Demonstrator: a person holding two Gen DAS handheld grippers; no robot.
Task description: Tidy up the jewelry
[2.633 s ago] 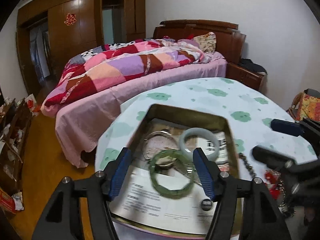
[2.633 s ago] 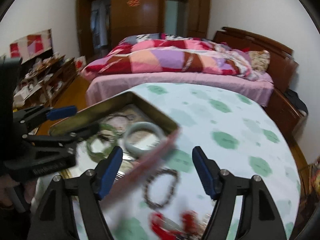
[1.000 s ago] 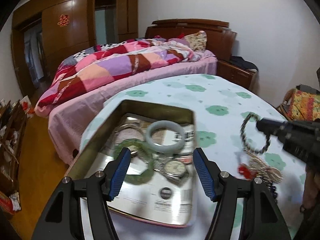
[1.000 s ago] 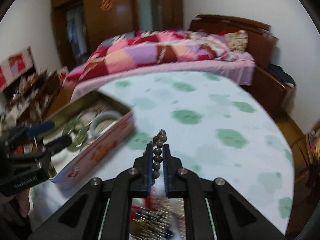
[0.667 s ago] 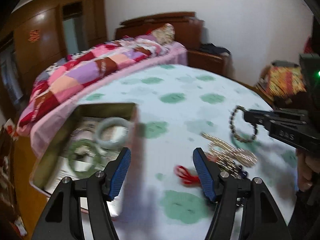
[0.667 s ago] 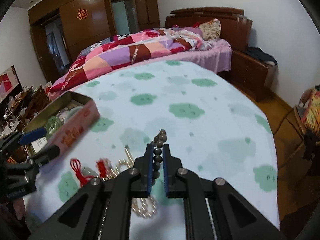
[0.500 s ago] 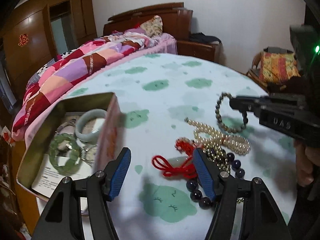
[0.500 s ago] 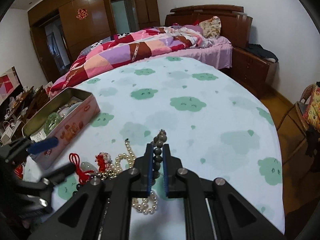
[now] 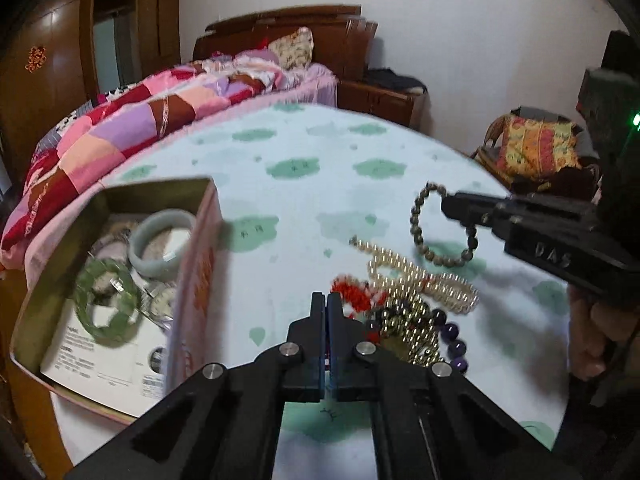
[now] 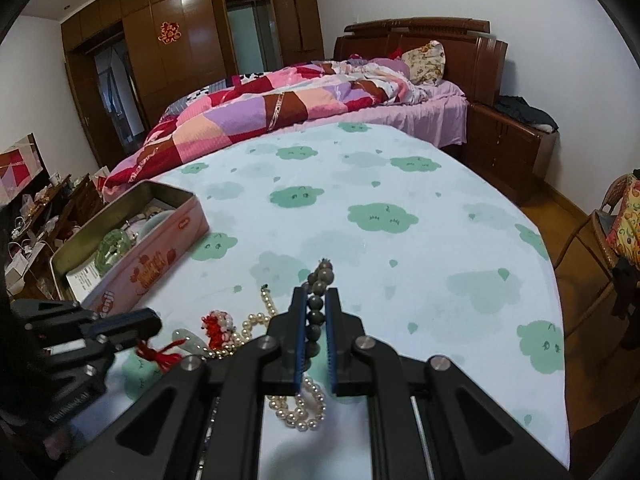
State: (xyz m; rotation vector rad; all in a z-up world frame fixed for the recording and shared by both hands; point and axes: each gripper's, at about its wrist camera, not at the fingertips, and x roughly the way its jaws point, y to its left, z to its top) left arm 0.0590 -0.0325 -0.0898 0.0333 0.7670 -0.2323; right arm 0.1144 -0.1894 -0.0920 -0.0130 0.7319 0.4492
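Since the tin (image 9: 100,208) sits at the left of the left wrist view, its open top is where the loose pieces look bound to go; a green bangle (image 9: 106,300) and a pale bangle (image 9: 162,246) already lie inside on printed paper. At lower centre the left claw (image 9: 327,300) has its jaws together, and nothing shows between them in that view. In the right wrist view its tip sits against the red tassel (image 10: 160,354), but whether any cord is pinched cannot be told. If it has caught only a thread, lifting may drag the whole tangle, because the tassel, the pearls (image 9: 424,280) and the purple beads (image 9: 454,334) lie knotted together just right of the claw on the desk (image 9: 300,200). Further right, the right claw (image 9: 444,200) is clamped on the bead bracelet (image 9: 424,224), which hangs clear above the cloth. That grip bears on a few round beads only, so a quick swing toward the tin could let the loop roll out and drop. Its path to the tin also crosses the left claw, so the two could collide.
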